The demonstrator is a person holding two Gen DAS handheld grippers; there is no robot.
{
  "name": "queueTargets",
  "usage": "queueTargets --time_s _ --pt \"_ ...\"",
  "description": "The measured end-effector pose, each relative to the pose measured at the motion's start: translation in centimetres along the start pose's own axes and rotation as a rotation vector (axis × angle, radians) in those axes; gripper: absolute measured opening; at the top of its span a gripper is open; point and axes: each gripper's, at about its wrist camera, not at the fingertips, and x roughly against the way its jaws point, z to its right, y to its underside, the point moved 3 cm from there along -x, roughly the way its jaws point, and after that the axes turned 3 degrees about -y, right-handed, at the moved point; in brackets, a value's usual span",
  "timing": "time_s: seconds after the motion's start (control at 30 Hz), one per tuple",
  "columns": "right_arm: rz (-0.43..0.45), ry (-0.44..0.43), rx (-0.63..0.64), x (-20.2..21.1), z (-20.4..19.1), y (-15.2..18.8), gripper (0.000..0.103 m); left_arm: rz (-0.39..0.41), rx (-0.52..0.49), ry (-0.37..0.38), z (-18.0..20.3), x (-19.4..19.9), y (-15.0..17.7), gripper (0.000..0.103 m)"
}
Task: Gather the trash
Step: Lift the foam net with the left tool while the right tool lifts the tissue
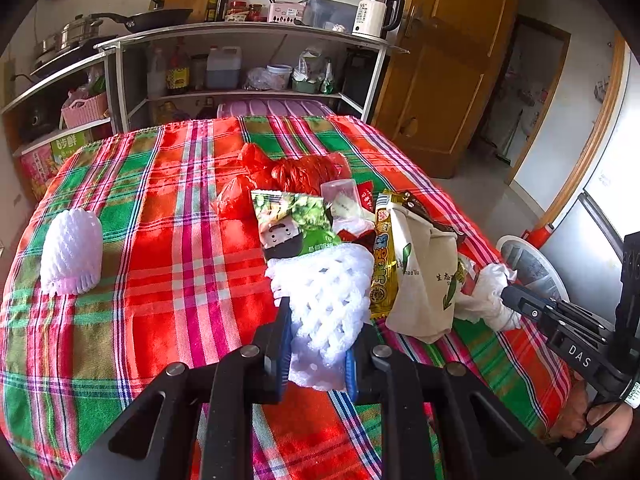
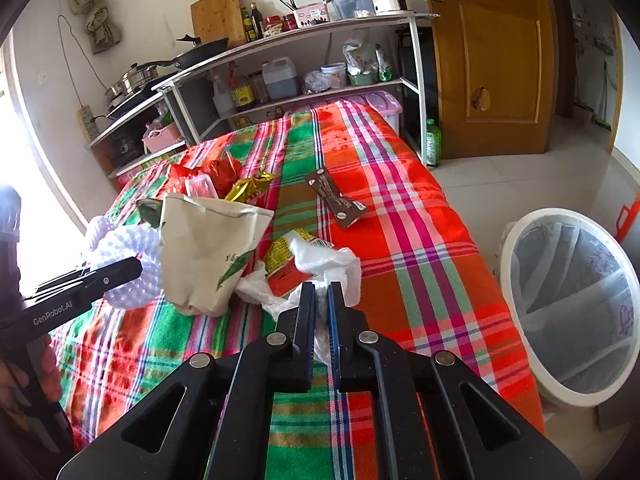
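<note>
My left gripper (image 1: 318,320) is shut on a white foam fruit net (image 1: 332,300) at the near side of a trash pile on the plaid-covered table (image 1: 160,240). The net also shows in the right wrist view (image 2: 128,268). My right gripper (image 2: 322,292) is shut on a crumpled white plastic bag (image 2: 332,264), which also shows in the left wrist view (image 1: 488,292). The pile holds a beige paper bag (image 1: 424,276), a green snack packet (image 1: 292,220), a yellow wrapper (image 1: 384,264) and red plastic bags (image 1: 288,172). A second foam net (image 1: 72,252) lies apart at the left.
A white lined trash bin (image 2: 568,300) stands on the floor right of the table. A brown wrapper (image 2: 334,198) lies alone on the cloth. Kitchen shelves (image 1: 248,60) with pans and bottles stand behind the table. A wooden door (image 2: 492,56) is at the right.
</note>
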Motion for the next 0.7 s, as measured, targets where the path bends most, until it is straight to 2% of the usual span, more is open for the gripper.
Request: queueTargets --time_s 0.4,0.6,0.7 --pt "0.063 -0.017 0.013 2.9 -0.4 -0.5 0.005 0.038 0.002 0.014 0.4 2.1 0.0 0.021" --pt "0.001 -0.009 0.014 1.5 -0.2 0.7 0.005 0.026 0.003 0.023 0.8 1.7 0.3 0.021" --pt "0.006 -0.007 0.018 2.0 -0.3 1.0 0.005 0.024 -0.002 0.026 0.9 1.7 0.5 0.021"
